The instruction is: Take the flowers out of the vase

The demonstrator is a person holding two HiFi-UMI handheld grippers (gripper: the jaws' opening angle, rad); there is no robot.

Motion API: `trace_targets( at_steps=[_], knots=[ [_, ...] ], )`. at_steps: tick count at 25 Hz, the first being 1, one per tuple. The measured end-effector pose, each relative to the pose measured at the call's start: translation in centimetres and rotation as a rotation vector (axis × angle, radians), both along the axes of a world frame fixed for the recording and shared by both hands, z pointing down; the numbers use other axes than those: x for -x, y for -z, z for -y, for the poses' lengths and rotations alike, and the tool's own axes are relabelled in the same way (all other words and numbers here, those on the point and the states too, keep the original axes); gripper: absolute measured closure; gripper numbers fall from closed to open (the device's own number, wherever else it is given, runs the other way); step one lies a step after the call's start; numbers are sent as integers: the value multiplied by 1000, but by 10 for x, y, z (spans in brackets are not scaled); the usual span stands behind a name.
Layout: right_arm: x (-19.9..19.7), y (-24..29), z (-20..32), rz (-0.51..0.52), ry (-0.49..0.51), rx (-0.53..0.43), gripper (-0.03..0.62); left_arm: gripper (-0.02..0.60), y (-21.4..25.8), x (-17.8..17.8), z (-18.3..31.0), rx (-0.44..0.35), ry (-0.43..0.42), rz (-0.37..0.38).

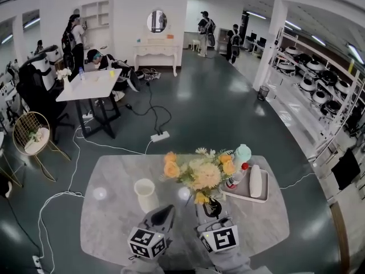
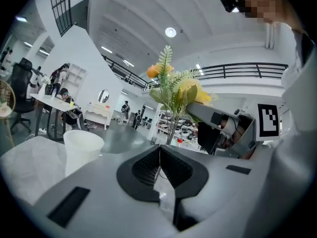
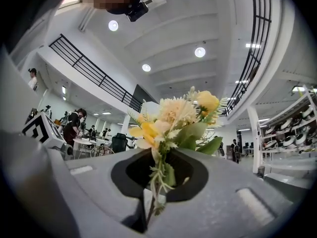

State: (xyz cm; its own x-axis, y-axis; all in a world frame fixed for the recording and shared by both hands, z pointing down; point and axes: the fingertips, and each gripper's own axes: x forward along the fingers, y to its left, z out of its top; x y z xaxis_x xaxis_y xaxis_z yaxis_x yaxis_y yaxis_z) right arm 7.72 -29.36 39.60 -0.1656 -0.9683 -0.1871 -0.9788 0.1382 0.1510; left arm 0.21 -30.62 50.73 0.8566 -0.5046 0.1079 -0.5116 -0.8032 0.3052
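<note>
A bunch of yellow, orange and cream flowers (image 1: 201,173) hangs over the marble table (image 1: 114,221), clear of the vase. My right gripper (image 1: 212,208) is shut on its green stems (image 3: 154,185), and the blooms (image 3: 174,115) rise above the jaws. The white vase (image 1: 145,194) stands upright and empty to the left of the bunch; it also shows in the left gripper view as a vase (image 2: 81,148) at the left. My left gripper (image 1: 164,211) sits low beside the vase, shut with nothing between its jaws (image 2: 159,152). From there the flowers (image 2: 174,90) and the right gripper (image 2: 230,128) show to the right.
A tray (image 1: 246,193) at the table's right holds a red-capped bottle (image 1: 237,177), a white object (image 1: 255,181) and a teal thing (image 1: 242,152). Cables and a power strip (image 1: 159,136) lie on the dark floor beyond. Several people and a white desk (image 1: 91,84) are far off.
</note>
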Motion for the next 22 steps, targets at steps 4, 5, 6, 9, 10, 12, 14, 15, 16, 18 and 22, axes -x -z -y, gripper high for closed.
trace_targets(
  at_steps=[4, 5, 6, 9, 10, 12, 14, 15, 16, 18, 22],
  knots=[
    [0, -20, -1, 10, -4, 50, 556, 578, -8, -3, -2, 20, -7, 11],
    [1, -28, -2, 14, -3, 65, 556, 578, -11, -3, -2, 25, -8, 15],
    [2, -36, -3, 18, -3, 80, 556, 578, -15, -2, -3, 31, -9, 19],
    [3, -60, -5, 26, 1, 125, 556, 578, -26, -2, -4, 46, -6, 30],
    [3, -68, -6, 27, 4, 140, 556, 578, -28, -2, -5, 51, -4, 32],
    [2, -81, -8, 26, 9, 171, 556, 578, -32, -1, -6, 63, -3, 37],
    [1, -93, -9, 28, 13, 203, 556, 578, -38, 0, -6, 80, 0, 45],
    [0, -99, -9, 34, 15, 218, 556, 578, -42, 1, -6, 90, 4, 48],
    [-2, -104, -10, 42, 14, 233, 556, 578, -45, 1, -7, 101, 7, 50],
    [-4, -114, -12, 64, 13, 261, 556, 578, -51, 1, -10, 121, 11, 56],
    [-2, -121, -9, 94, 14, 293, 556, 578, -59, 5, -11, 147, 12, 65]
  ],
)
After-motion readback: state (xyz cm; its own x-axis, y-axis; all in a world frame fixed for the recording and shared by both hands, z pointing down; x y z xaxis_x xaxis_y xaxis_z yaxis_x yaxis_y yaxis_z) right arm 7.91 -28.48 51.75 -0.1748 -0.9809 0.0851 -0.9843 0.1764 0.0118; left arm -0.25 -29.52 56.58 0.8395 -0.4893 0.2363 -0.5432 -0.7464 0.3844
